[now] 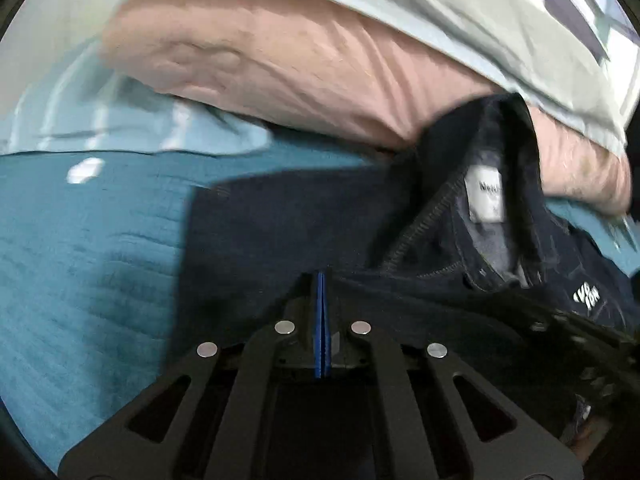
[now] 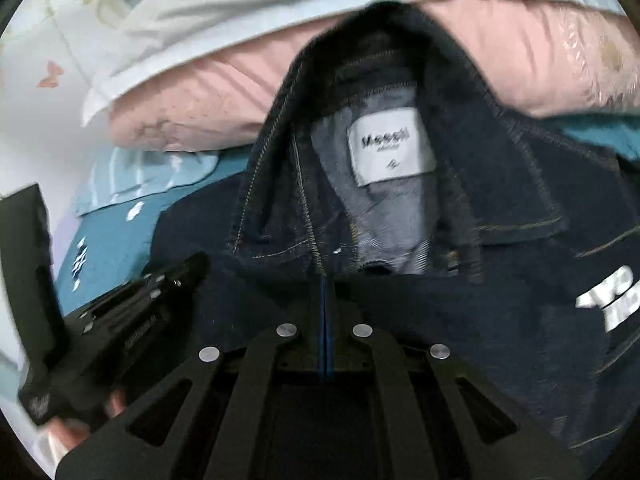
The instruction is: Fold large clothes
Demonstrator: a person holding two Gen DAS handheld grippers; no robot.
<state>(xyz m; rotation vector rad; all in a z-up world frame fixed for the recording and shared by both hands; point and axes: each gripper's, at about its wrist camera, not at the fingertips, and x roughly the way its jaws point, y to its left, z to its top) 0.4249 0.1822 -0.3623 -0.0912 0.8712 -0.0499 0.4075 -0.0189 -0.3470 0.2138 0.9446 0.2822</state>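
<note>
A dark blue denim jacket (image 1: 288,232) lies on a teal bedspread (image 1: 80,264). Its collar stands up with a white label (image 1: 486,196) inside; the label also shows in the right wrist view (image 2: 390,146). My left gripper (image 1: 322,280) is shut, its blue pads pressed together on a fold of the jacket's edge. My right gripper (image 2: 325,280) is shut on the jacket (image 2: 520,208) just below the collar. The left gripper's body (image 2: 132,312) shows at the lower left of the right wrist view. White printed letters (image 2: 608,300) mark the jacket's front.
A pink pillow (image 1: 280,60) lies behind the jacket, under a pale green sheet (image 1: 440,4). A light blue striped cloth (image 1: 120,120) lies at the far left of the bedspread. A floral sheet (image 2: 52,52) is at the upper left.
</note>
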